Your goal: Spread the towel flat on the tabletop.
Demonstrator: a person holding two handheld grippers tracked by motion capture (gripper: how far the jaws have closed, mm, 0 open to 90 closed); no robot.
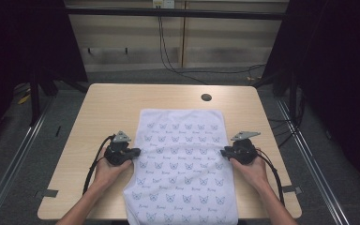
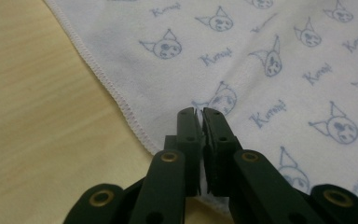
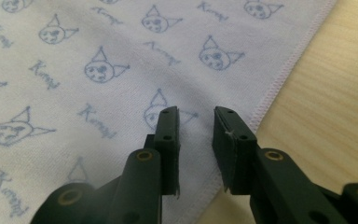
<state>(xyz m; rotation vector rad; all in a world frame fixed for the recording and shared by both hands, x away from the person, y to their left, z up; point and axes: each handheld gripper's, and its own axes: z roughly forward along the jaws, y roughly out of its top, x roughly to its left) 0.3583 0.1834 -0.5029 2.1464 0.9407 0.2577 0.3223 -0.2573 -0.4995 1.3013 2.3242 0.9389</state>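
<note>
Across the middle and bottom centre of the high view, the printed white towel (image 1: 180, 164) lies flat on the tabletop (image 1: 103, 108), near edge overhanging. Left tongs (image 2: 198, 112) are pinched together at its left hem, right tongs (image 3: 195, 112) stand apart over the right hem (image 3: 279, 79), nothing gripped. Best get both clamped on hem at matching height before lifting, else the fold skews.
</note>
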